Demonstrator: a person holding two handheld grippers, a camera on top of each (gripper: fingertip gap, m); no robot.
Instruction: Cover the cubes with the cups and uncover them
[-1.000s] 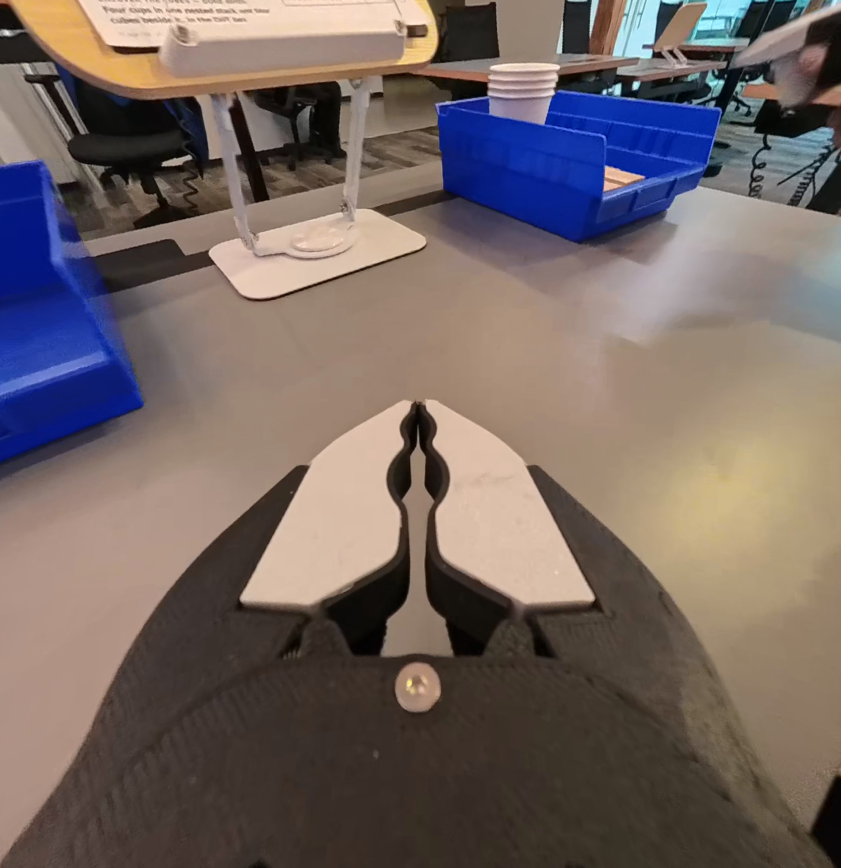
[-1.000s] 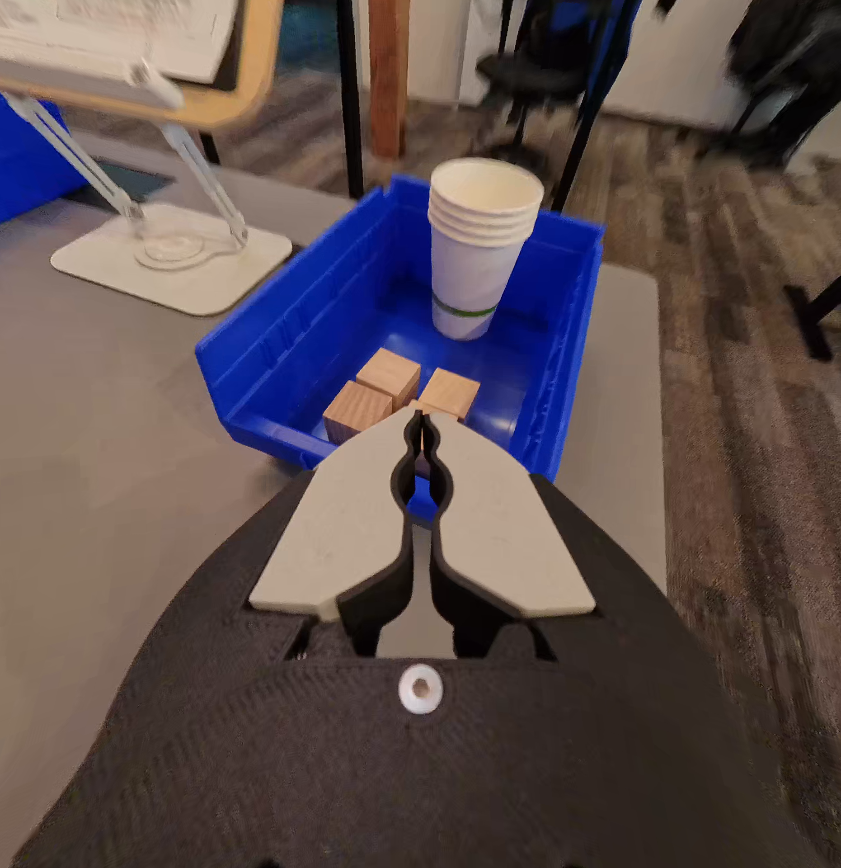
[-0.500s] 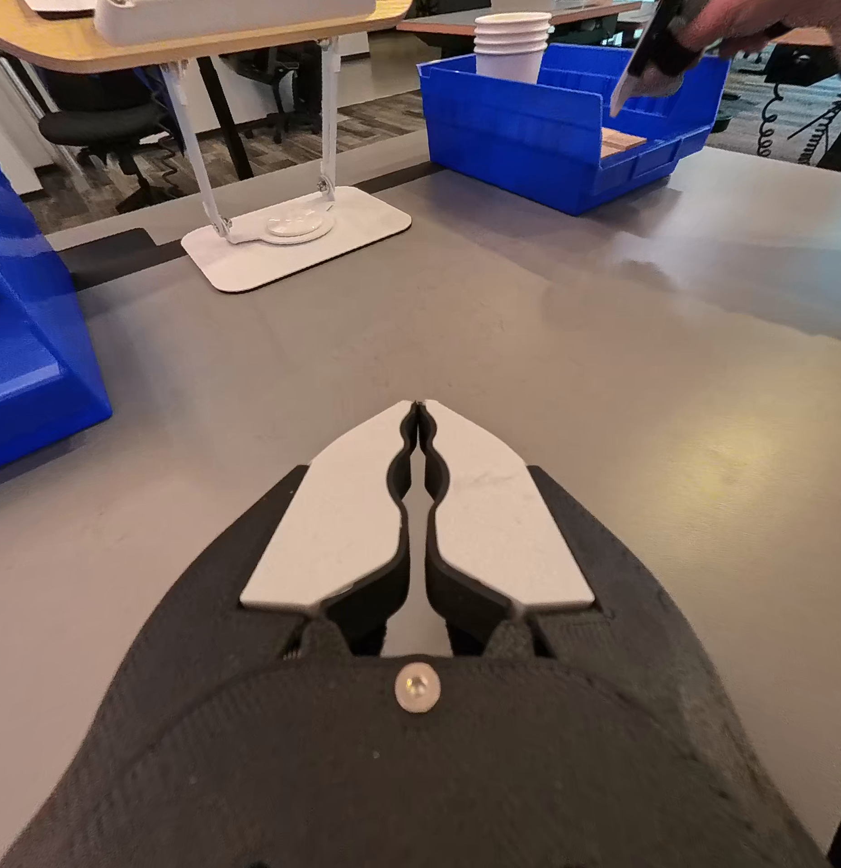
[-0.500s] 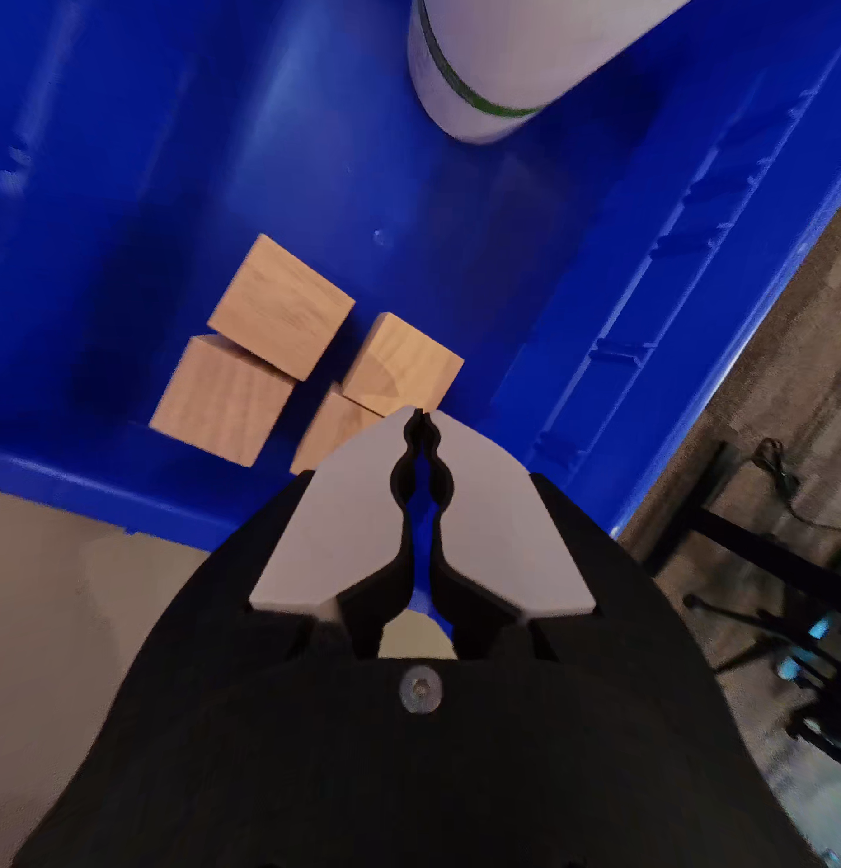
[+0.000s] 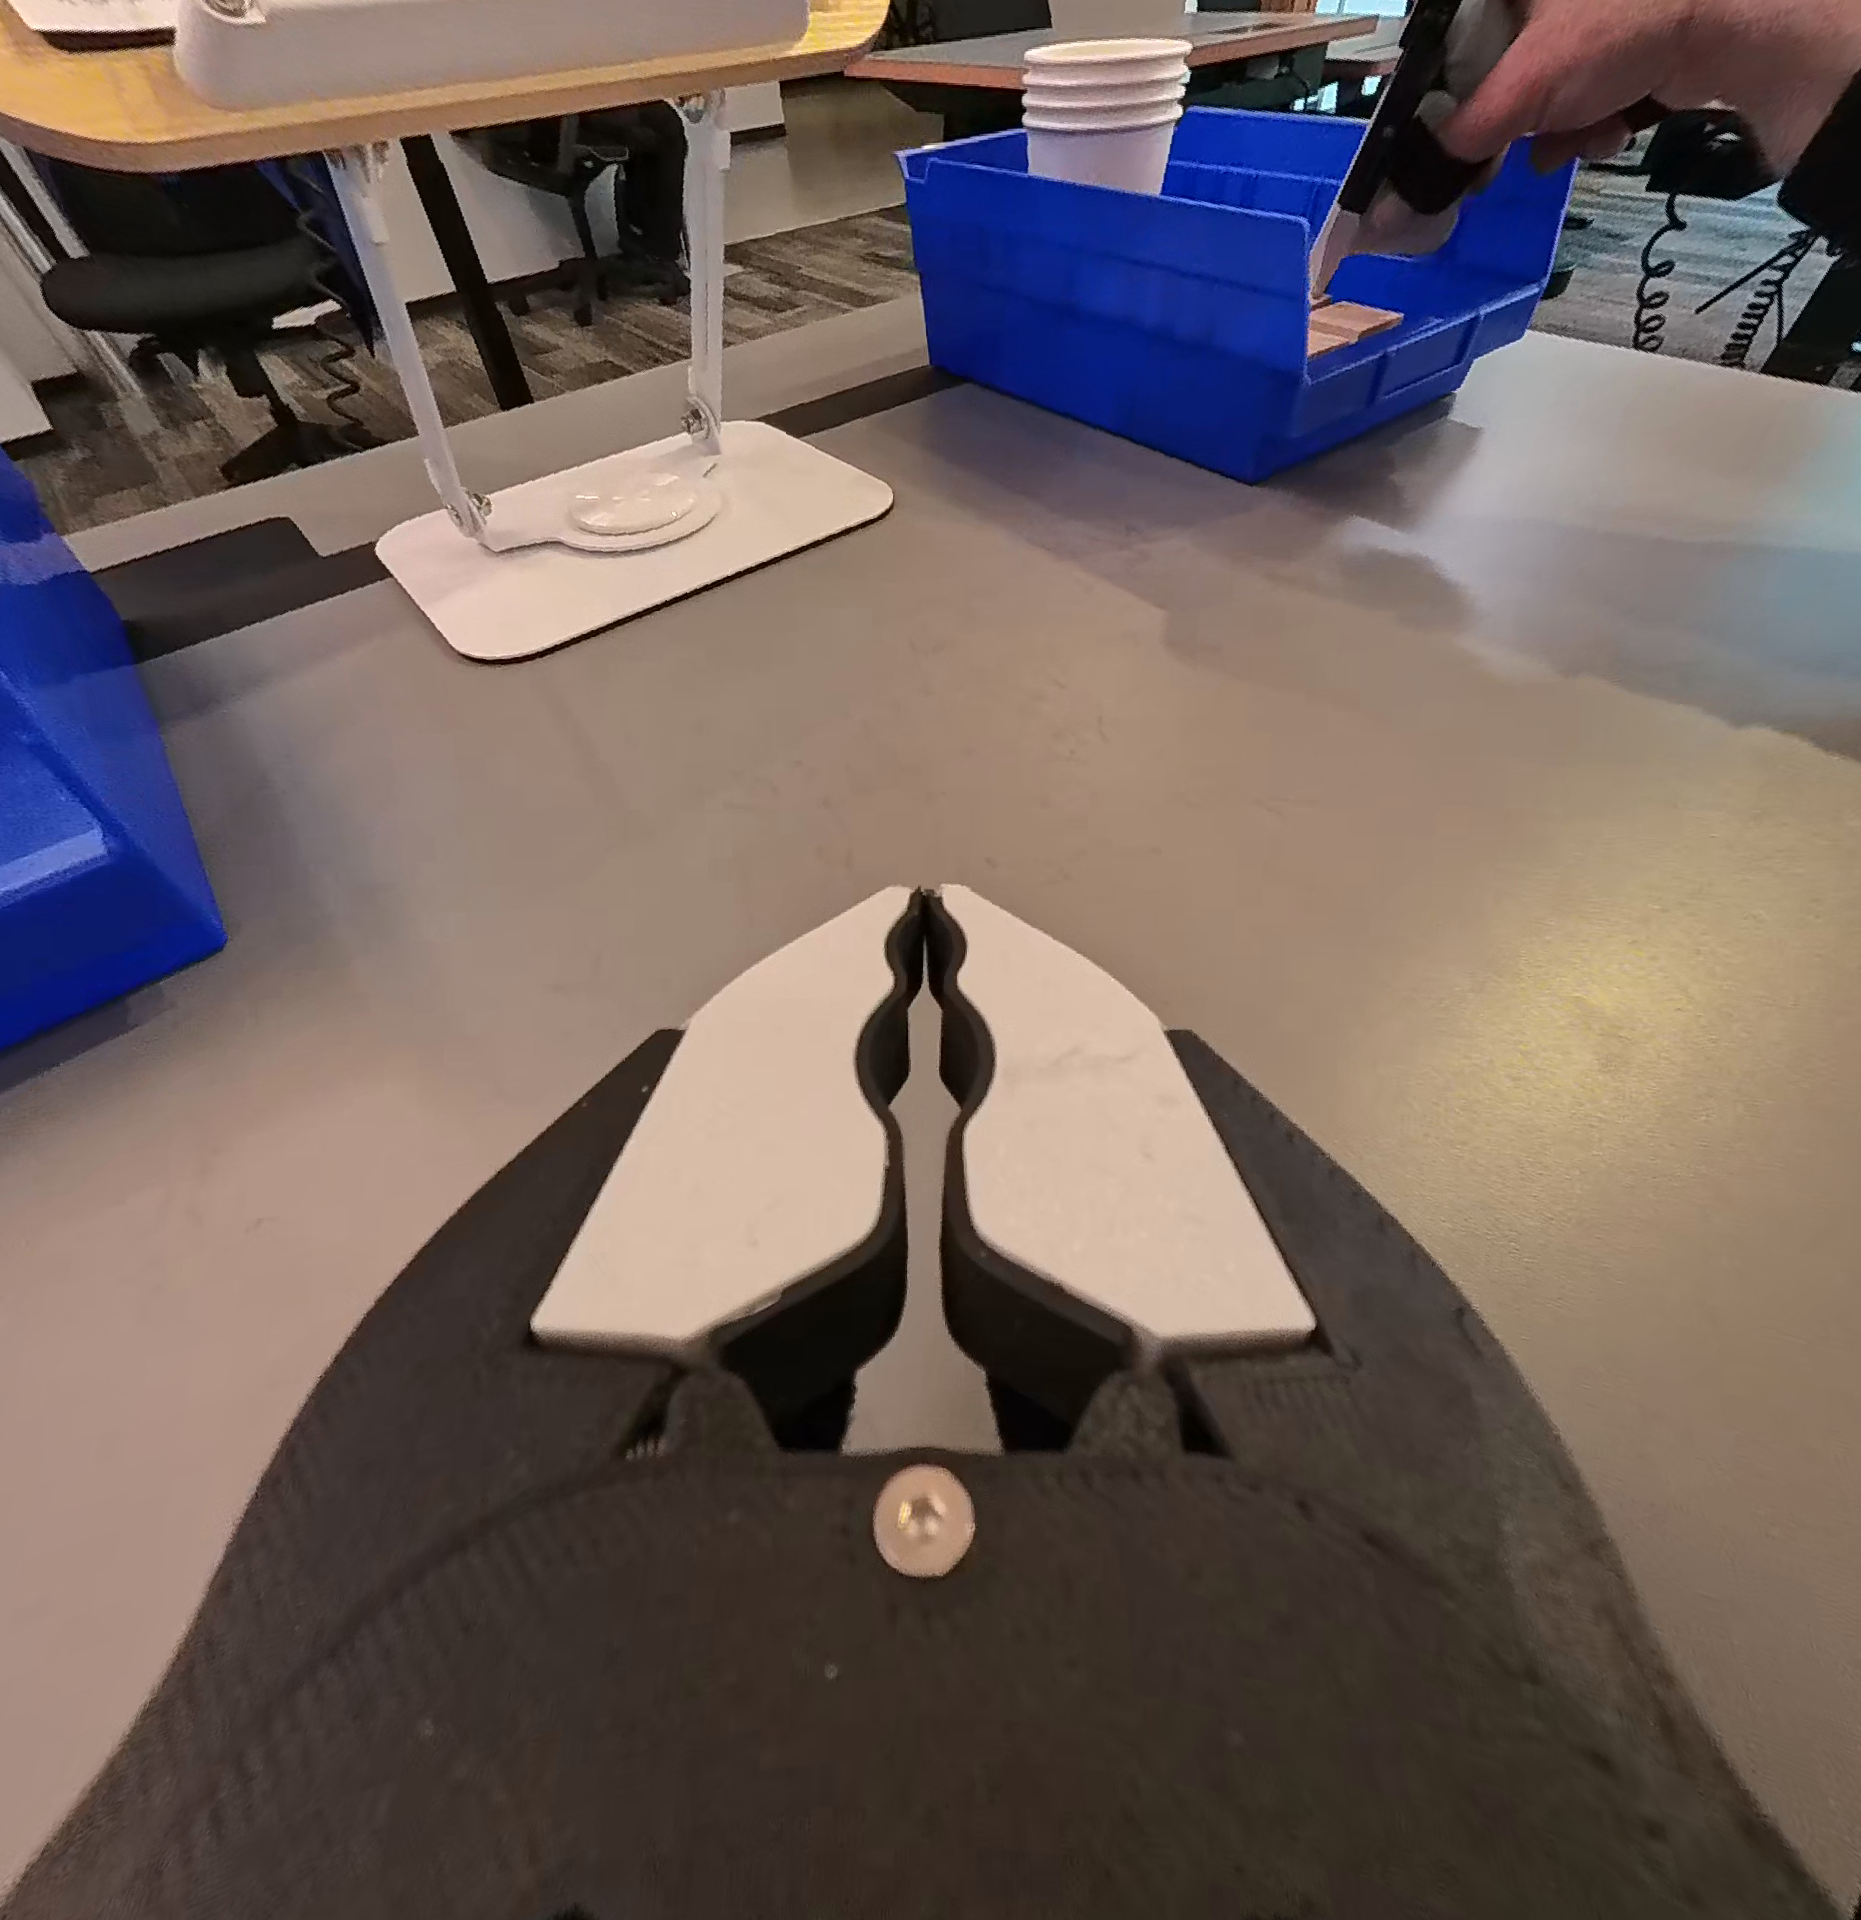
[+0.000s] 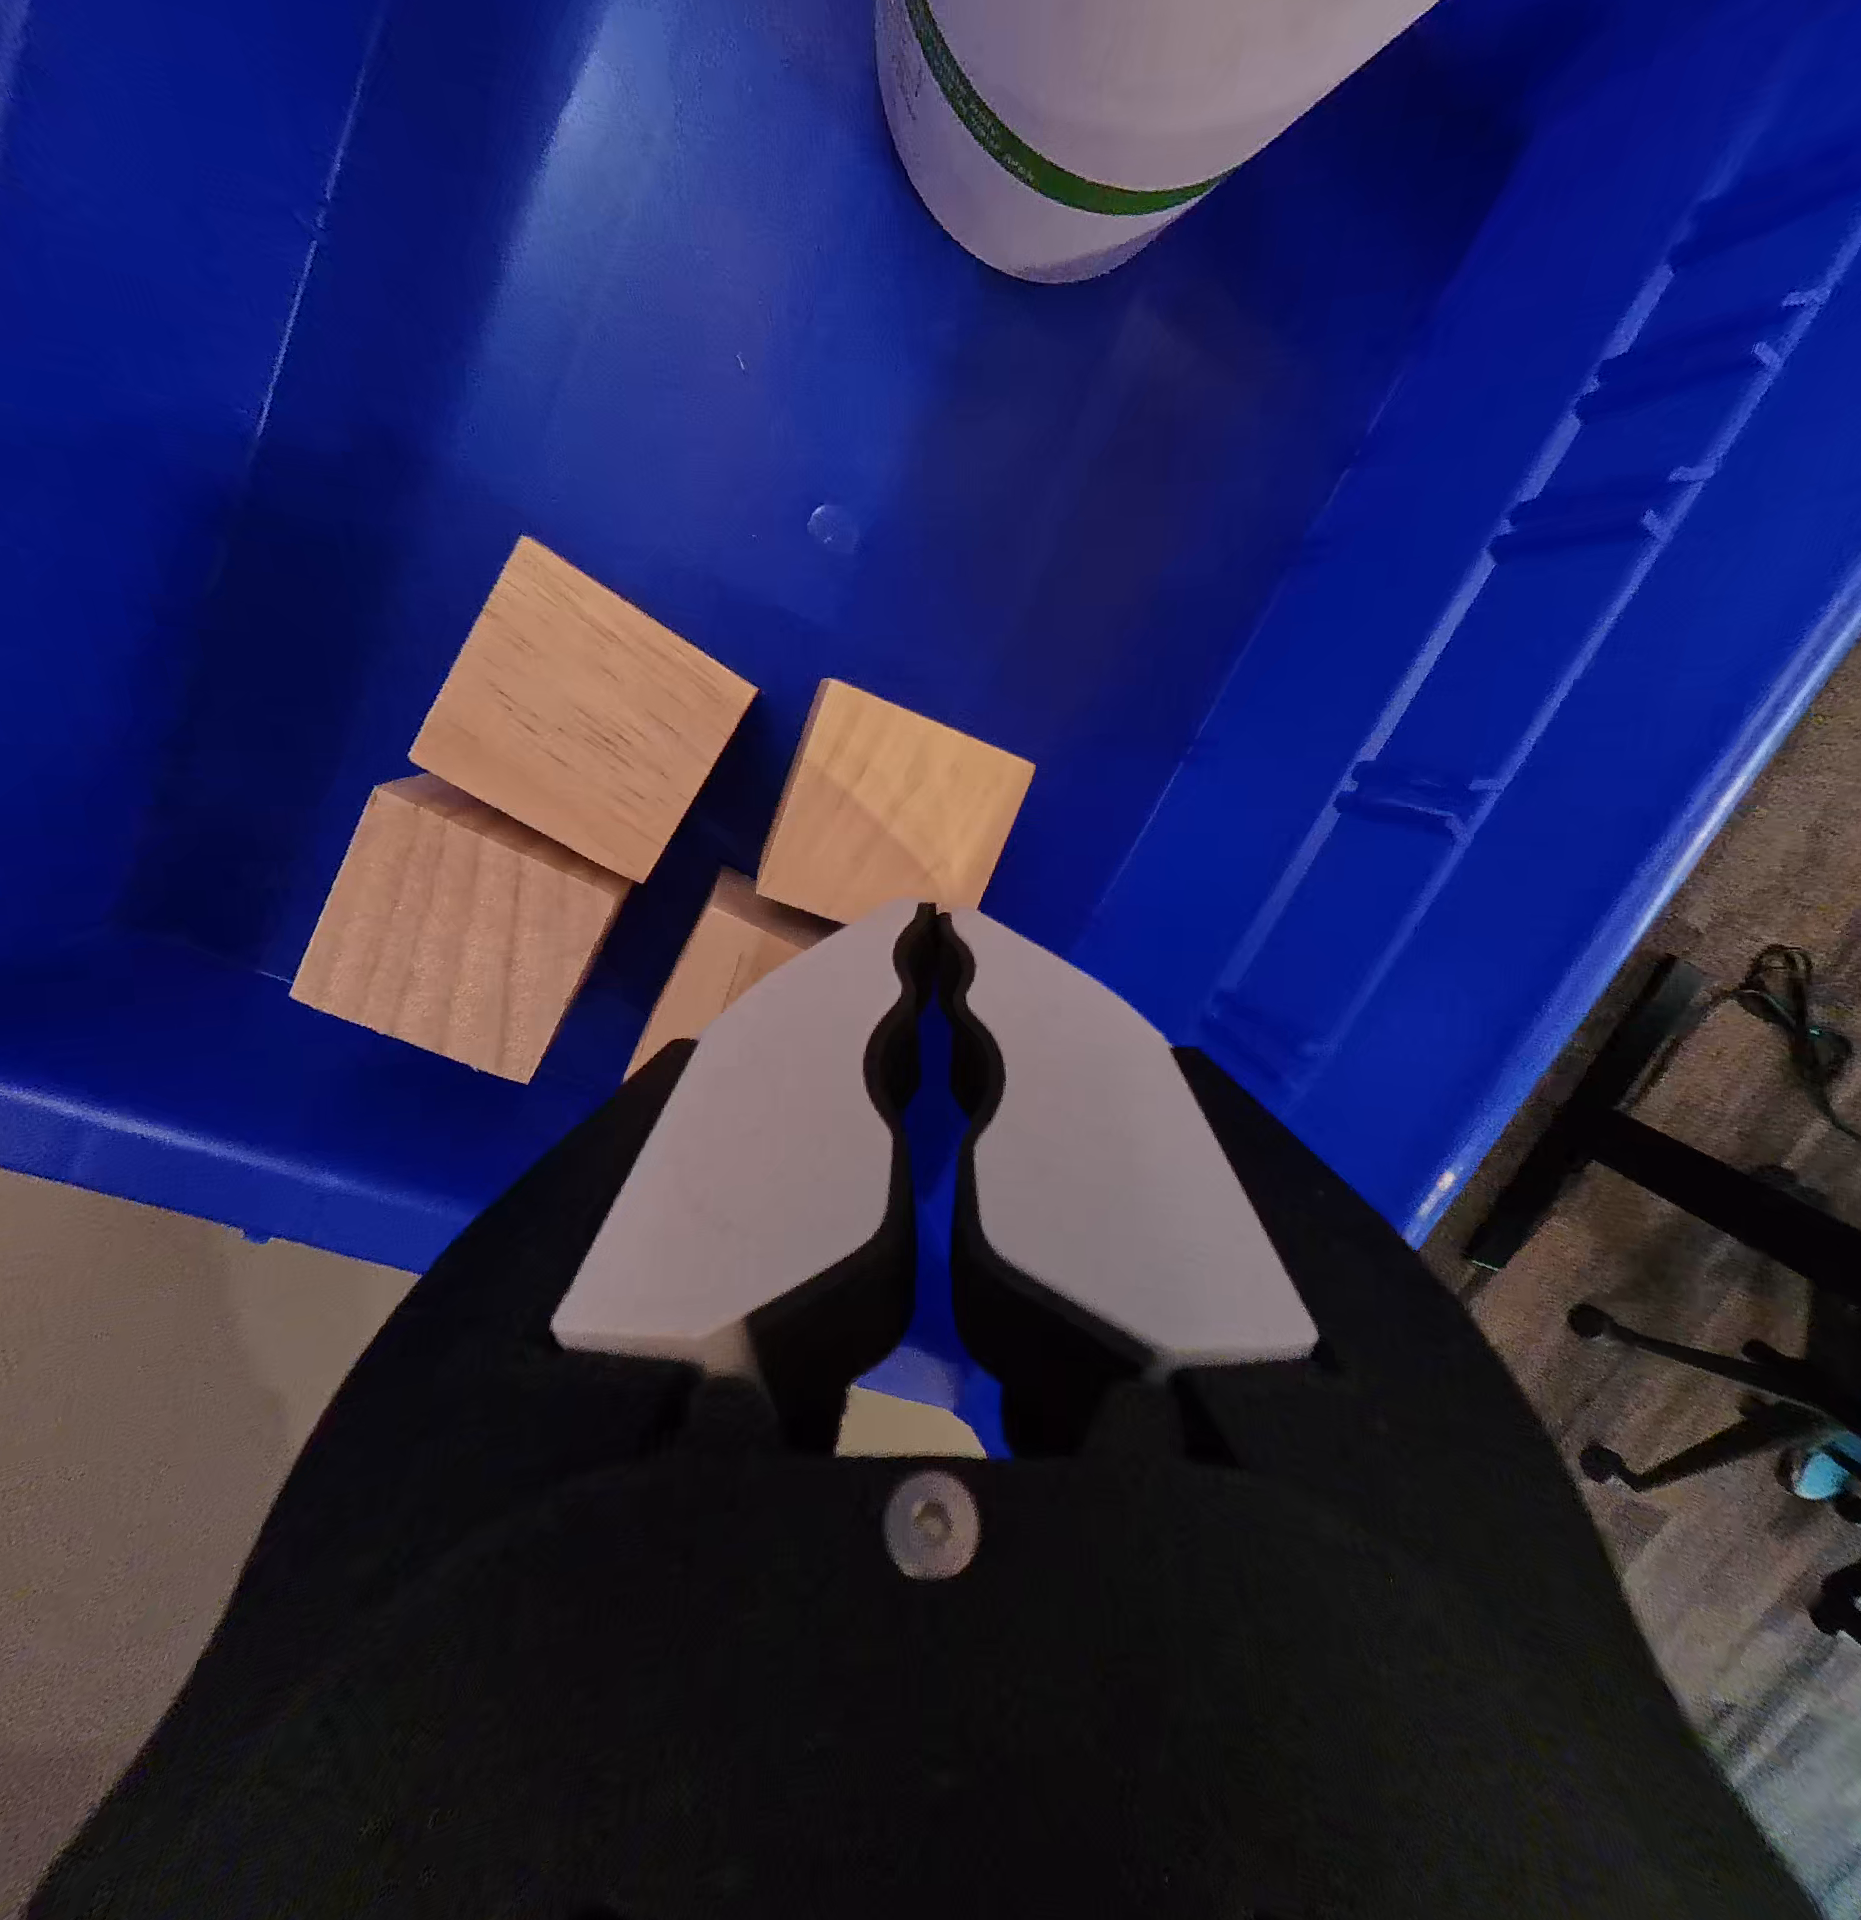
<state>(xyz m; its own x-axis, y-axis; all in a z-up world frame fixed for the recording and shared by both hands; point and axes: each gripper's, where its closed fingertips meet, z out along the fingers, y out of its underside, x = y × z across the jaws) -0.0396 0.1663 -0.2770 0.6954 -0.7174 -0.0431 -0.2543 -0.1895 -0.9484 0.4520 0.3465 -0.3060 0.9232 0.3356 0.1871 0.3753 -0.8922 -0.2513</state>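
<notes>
Left claw (image 5: 924,902) closed, level; right claw (image 6: 927,914) closed, angled down.

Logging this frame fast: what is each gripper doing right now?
Left gripper: closed, empty, over the grey table.
Right gripper: closed, holding nothing, above the light wooden cubes in the blue plastic bin.

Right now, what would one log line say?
left tongs: shut, over table | right tongs: shut, over cubes in blue bin | cup stack: untouched
</notes>
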